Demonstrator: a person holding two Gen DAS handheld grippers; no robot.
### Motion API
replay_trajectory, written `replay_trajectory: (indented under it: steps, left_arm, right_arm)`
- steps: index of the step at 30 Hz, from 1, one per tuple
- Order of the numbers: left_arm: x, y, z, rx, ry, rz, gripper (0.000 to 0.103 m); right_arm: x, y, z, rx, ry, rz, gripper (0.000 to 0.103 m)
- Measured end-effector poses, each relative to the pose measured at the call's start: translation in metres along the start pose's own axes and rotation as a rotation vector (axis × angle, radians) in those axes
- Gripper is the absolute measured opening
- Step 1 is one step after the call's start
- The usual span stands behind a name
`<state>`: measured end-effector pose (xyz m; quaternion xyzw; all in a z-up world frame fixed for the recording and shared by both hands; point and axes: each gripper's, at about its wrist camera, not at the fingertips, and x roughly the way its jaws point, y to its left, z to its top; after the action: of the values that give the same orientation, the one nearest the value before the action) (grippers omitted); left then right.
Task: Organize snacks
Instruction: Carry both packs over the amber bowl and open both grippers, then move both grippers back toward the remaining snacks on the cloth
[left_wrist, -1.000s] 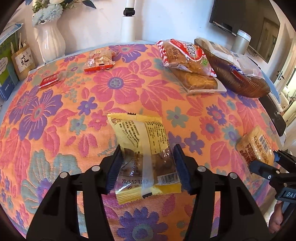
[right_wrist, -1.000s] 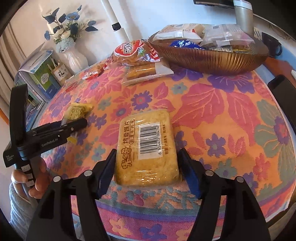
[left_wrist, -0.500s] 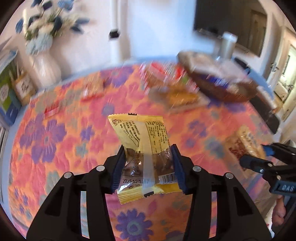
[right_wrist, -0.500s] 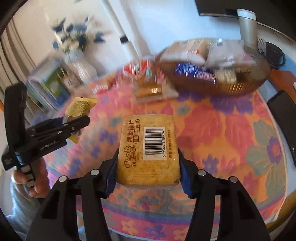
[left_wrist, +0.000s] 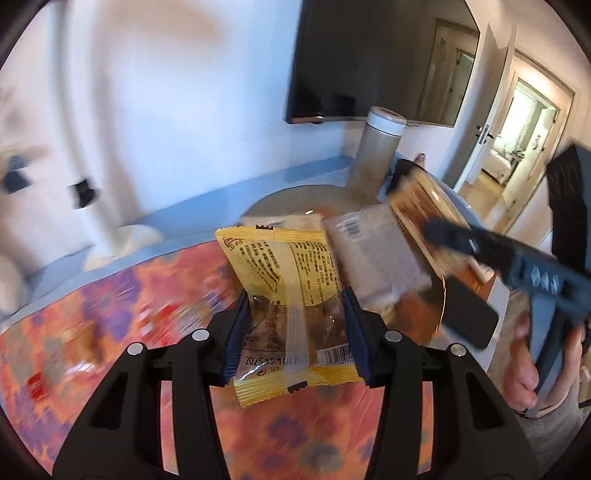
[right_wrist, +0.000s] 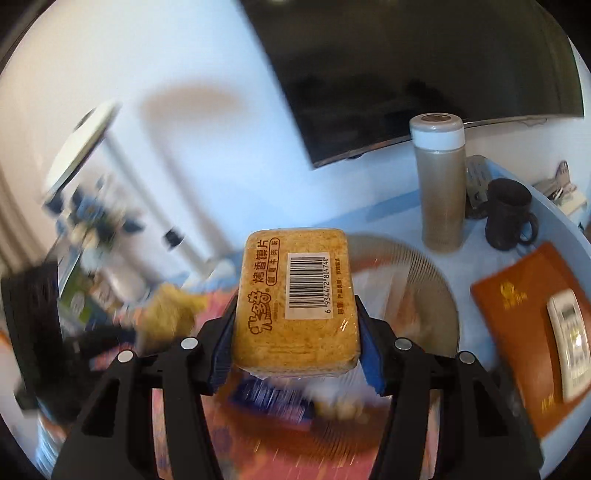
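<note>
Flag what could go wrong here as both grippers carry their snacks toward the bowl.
1. The left gripper pinches the yellow snack packet only low down; the thin wrapper could slip out.
2. In the left wrist view the right gripper and its biscuit pack hang close over the bowl; the grippers might collide.
3. The bowl already holds packets, so a dropped biscuit pack may slide off.
</note>
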<state>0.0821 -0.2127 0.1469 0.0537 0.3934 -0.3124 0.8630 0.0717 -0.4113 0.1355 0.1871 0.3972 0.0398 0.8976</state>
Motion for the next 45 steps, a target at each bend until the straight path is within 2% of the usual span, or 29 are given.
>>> replay_trajectory:
  steps: [4,6,7,8,11,17,21,27,29,31,33,34,37,38,39,41,42,45]
  left_arm:
    - [0.037,-0.013,0.022,0.008,0.012,-0.053,0.048]
    - [0.048,-0.021,0.03,0.018,0.007,-0.054,0.051]
    - [0.051,-0.022,0.034,0.02,0.003,-0.052,0.053]
    - [0.052,-0.024,0.037,0.02,-0.003,-0.051,0.056]
    - [0.049,-0.016,0.039,-0.001,-0.005,-0.068,0.057]
    - [0.011,0.013,0.017,-0.037,-0.038,-0.048,0.057]
    - [-0.028,0.027,-0.006,-0.05,-0.079,-0.016,0.06]
    - [-0.09,0.06,-0.06,-0.139,-0.127,0.024,0.066]
    - [-0.107,0.075,-0.087,-0.201,-0.134,0.039,0.07]
    - [-0.118,0.09,-0.112,-0.258,-0.14,0.079,0.073]
    - [-0.123,0.108,-0.137,-0.32,-0.136,0.15,0.082]
    - [-0.125,0.12,-0.152,-0.366,-0.129,0.196,0.085]
    - [-0.123,0.16,-0.189,-0.49,-0.099,0.288,0.086]
    - [-0.121,0.167,-0.195,-0.506,-0.09,0.32,0.086]
    - [-0.118,0.18,-0.208,-0.526,-0.073,0.394,0.086]
    - [-0.114,0.193,-0.22,-0.542,-0.054,0.466,0.086]
    - [-0.112,0.203,-0.228,-0.57,-0.046,0.49,0.086]
    - [-0.112,0.221,-0.244,-0.639,-0.059,0.486,0.088]
  right_arm:
    - [0.037,-0.017,0.03,0.047,0.034,-0.033,0.056]
    - [0.051,-0.023,0.036,0.072,0.062,-0.005,0.06]
    - [0.056,-0.028,0.04,0.09,0.068,0.005,0.066]
    - [0.057,-0.035,0.042,0.119,0.062,0.01,0.07]
    - [0.048,-0.043,0.037,0.145,0.049,0.038,0.069]
    - [0.031,-0.036,0.013,0.145,0.073,0.043,0.07]
    - [0.015,-0.011,-0.004,0.113,0.09,0.076,0.071]
    - [-0.013,0.052,-0.048,-0.019,0.098,0.135,0.08]
    - [-0.02,0.071,-0.07,-0.069,0.087,0.136,0.09]
    - [-0.024,0.088,-0.095,-0.133,0.053,0.094,0.098]
    - [-0.017,0.108,-0.128,-0.235,0.027,0.005,0.098]
    - [-0.013,0.113,-0.137,-0.265,0.033,-0.013,0.098]
    - [0.012,0.129,-0.171,-0.362,0.064,-0.047,0.098]
    - [0.017,0.13,-0.177,-0.372,0.07,-0.058,0.098]
    - [0.023,0.132,-0.181,-0.381,0.077,-0.065,0.098]
    - [0.034,0.132,-0.187,-0.386,0.099,-0.067,0.098]
    - [0.039,0.131,-0.189,-0.386,0.105,-0.074,0.098]
    - [0.05,0.125,-0.19,-0.371,0.152,-0.093,0.098]
